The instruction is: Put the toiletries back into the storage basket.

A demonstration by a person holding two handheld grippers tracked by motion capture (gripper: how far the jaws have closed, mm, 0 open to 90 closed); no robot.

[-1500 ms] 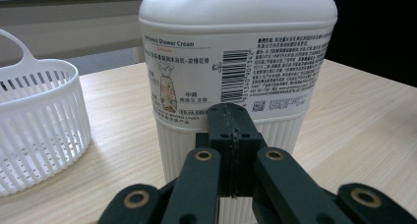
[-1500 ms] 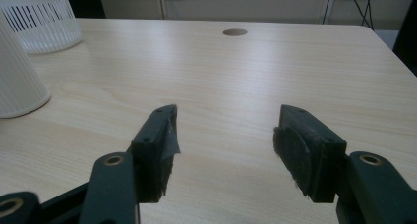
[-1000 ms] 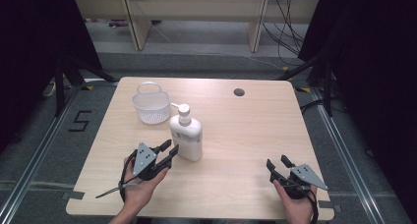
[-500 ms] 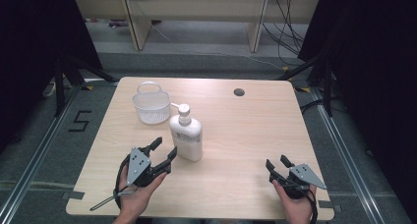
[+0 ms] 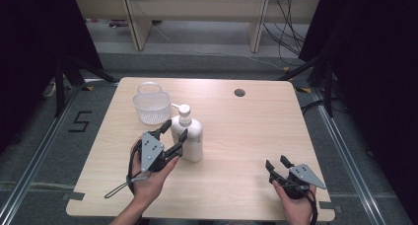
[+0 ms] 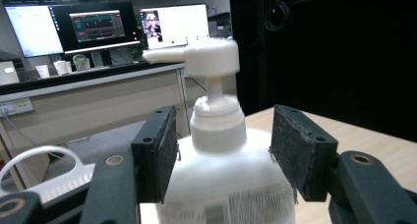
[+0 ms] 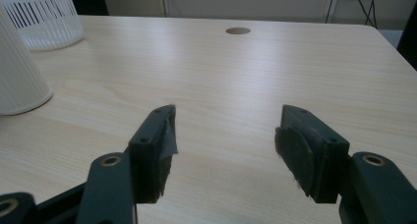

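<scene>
- Basket (image 5: 152,108) comes first on my left: a white slotted one with a loop handle, standing upright on the tabletop (image 5: 246,136) toward its far left part. In the right gripper view its ribbed wall sits at the top left corner (image 7: 42,17).
- Just beside it, at about 4 o'clock from the basket, I see the white pump bottle (image 5: 190,133) standing upright, apart from the basket, with its spout pointing to 9 o'clock in the high view.
- My left gripper (image 5: 172,138) comes at the bottle from 8 o'clock, lifted off the tabletop in the person's left hand (image 5: 148,178).
- In the left gripper view the bottle (image 6: 221,180) sits between my jaws, its shoulder and pump collar rising in the middle. The jaws have just been opening and now stand wide; the pads flank the shoulder closely, and I see a sliver of gap at the right pad, so I read no grip on it.
- A round hole (image 5: 240,93) in the tabletop lies toward the far edge, at 1 o'clock from the bottle.
- My right gripper (image 5: 277,165) rests low near the near right corner, well apart from the bottle. Its jaws stand wide with nothing between them but bare wood (image 7: 221,135).
</scene>
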